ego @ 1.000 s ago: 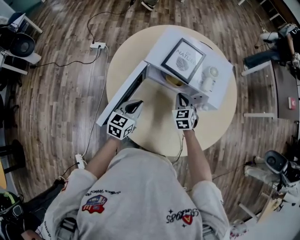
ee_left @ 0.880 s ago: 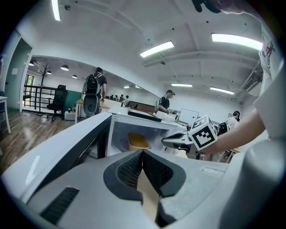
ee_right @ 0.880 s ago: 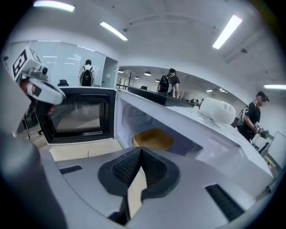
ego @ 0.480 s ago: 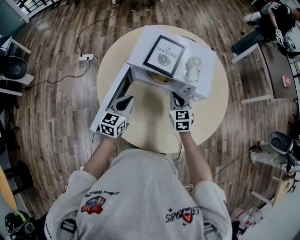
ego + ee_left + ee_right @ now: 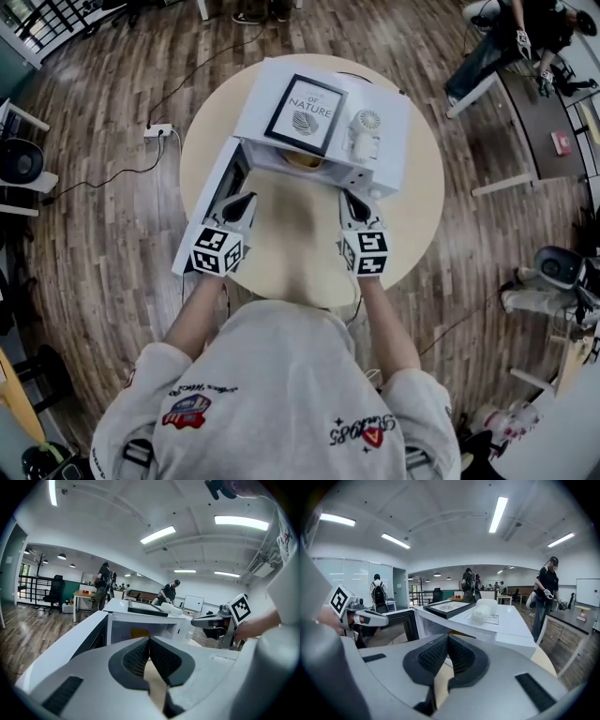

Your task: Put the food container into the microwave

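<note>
Found the white box-shaped microwave (image 5: 386, 108) with its door (image 5: 222, 183) swung wide left, bare round beige table (image 5: 417, 220) before its mouth. Saw the yellow food container (image 5: 305, 160) inside the microwave. Saw the left gripper (image 5: 248, 197) and right gripper (image 5: 348, 194) just before it, jaws pinched together, empty.

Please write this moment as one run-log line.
food container: inside microwave | door: open | left gripper: shut, empty | right gripper: shut, empty

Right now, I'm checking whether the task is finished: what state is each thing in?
White microwave: door swung open.
Yellow food container: inside the microwave.
Black-framed picture: flat on the microwave's top.
Small white fan: on the microwave's top, beside the picture.
Left gripper: shut, empty.
Right gripper: shut, empty.
</note>
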A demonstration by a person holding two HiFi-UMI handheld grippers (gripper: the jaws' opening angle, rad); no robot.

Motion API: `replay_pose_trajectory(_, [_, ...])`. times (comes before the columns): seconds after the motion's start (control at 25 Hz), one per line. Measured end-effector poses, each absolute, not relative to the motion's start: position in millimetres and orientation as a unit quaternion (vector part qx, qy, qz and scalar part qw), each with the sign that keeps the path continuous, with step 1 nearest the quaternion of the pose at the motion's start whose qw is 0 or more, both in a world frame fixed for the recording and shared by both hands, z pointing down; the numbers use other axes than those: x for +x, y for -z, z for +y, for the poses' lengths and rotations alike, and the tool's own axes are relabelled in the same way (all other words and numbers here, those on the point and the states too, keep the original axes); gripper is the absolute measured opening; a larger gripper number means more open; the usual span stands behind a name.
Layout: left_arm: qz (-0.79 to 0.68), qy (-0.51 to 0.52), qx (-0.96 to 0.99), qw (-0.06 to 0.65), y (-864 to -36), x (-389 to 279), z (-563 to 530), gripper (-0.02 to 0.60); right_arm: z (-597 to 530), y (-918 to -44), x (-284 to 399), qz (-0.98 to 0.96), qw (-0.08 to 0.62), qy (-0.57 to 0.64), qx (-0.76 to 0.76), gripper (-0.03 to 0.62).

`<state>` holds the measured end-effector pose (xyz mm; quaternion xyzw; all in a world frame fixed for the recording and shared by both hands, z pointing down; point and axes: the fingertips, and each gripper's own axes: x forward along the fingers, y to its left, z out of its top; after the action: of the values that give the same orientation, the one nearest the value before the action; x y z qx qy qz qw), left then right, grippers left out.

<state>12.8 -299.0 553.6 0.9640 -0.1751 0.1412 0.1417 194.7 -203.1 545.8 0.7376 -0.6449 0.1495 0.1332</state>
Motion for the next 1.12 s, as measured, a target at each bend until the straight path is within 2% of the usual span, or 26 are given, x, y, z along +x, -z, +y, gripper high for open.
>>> replay_pose_trajectory(0.52, [-0.17,-0.132,0.968,0.127,-543.6,18.2,-298.6,0.005,-149.3,-534.1,188.3,-0.637,0.074,-0.142,0.754,0.006])
replay_pose_trajectory(1.12, [-0.174,-0.126,0.969,0.125,-536.3,12.5,-294.1,0.005,-159.8,-524.3,175.3,-0.645,0.07,-0.133,0.749,0.005])
